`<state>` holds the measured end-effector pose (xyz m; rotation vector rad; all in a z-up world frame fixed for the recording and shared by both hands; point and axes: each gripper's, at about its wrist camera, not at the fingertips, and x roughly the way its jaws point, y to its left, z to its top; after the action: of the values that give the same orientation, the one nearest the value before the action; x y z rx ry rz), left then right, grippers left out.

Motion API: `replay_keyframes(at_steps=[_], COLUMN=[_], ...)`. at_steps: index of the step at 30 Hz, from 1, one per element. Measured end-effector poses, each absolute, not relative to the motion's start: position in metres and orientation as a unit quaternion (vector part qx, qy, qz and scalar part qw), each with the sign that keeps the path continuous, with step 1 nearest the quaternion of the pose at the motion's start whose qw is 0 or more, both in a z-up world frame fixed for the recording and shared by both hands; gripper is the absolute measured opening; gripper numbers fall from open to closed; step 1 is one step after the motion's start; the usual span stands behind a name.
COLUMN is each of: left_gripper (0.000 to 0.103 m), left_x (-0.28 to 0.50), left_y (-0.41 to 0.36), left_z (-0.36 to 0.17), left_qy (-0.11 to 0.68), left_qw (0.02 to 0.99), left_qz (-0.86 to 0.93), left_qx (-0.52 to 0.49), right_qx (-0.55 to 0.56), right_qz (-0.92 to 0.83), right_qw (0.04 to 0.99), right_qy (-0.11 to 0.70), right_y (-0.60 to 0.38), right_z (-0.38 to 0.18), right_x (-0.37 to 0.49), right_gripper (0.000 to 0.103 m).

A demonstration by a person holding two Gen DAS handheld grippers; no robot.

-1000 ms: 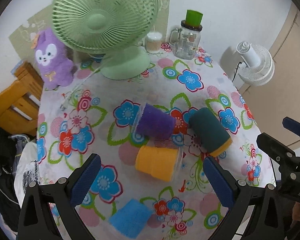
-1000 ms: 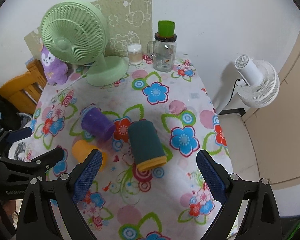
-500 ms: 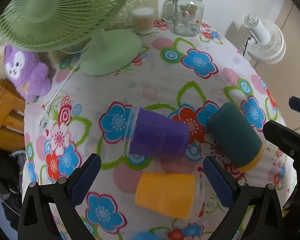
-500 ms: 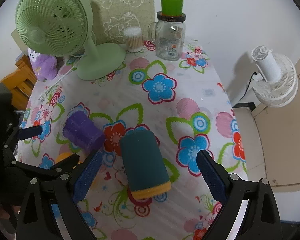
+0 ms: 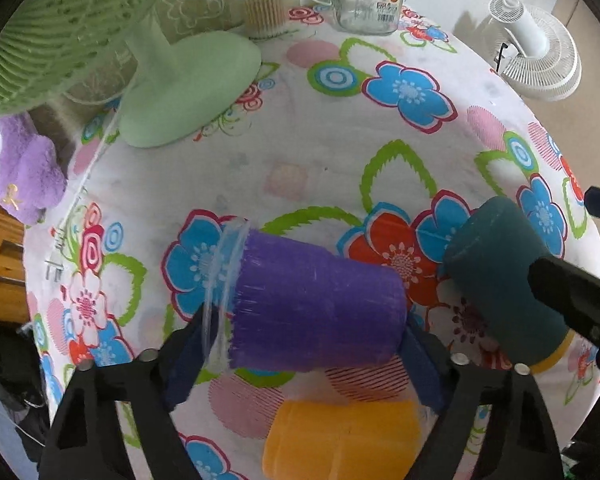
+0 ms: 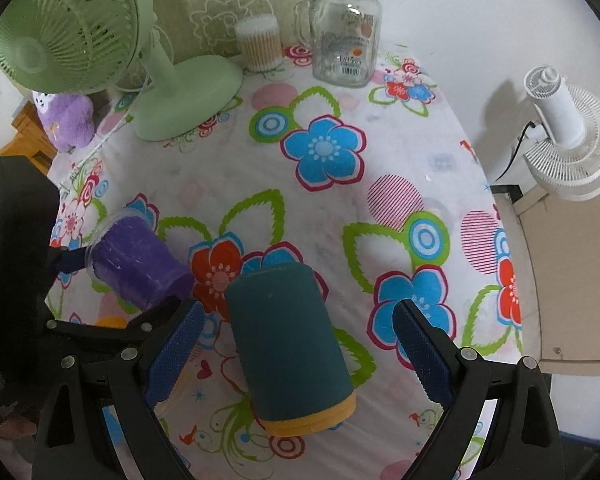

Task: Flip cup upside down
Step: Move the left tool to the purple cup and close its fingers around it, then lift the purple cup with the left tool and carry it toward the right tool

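A purple cup (image 5: 312, 304) with a clear rim lies on its side on the floral tablecloth (image 5: 300, 152). My left gripper (image 5: 304, 364) is open, its blue pads at the cup's rim end and base end, close to or touching it. A dark teal cup (image 6: 288, 344) with a yellow rim lies on its side; my right gripper (image 6: 296, 356) is open, one pad on each side of it, with gaps. The teal cup also shows in the left wrist view (image 5: 504, 284). An orange cup (image 5: 340, 440) lies on its side below the purple one, which also shows in the right wrist view (image 6: 136, 268).
A green desk fan (image 6: 180, 92) stands at the back left beside a purple plush toy (image 5: 16, 168). A cotton swab jar (image 6: 260, 44) and a glass mug jar (image 6: 346, 48) stand at the back. A white fan (image 6: 568, 140) is off the table's right edge.
Both grippers have moved forward and down. The left one now straddles the purple cup and the right one straddles the teal cup. The cups have not moved.
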<state>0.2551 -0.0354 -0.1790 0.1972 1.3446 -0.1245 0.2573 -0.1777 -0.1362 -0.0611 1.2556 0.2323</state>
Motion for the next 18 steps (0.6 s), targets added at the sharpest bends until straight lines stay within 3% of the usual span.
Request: replay_keyframes(at_steps=[8, 18], left_gripper=[0.083, 0.083], left_x=[0.256, 0.23], left_y=[-0.032, -0.023], left_z=[-0.17, -0.114], left_qy=[0.607, 0.56], left_qw=[0.787, 0.824], left_qz=[-0.054, -0.04], left_qx=[0.095, 0.075], right_qx=[-0.028, -0.023], right_qz=[0.109, 0.104], right_qw=[0.801, 0.822], right_qy=[0.588, 0.559], right_y=[-0.174, -0.17], right_z=[-0.138, -0.099], right_x=[0.254, 0.231], right_gripper=[0.097, 0.097])
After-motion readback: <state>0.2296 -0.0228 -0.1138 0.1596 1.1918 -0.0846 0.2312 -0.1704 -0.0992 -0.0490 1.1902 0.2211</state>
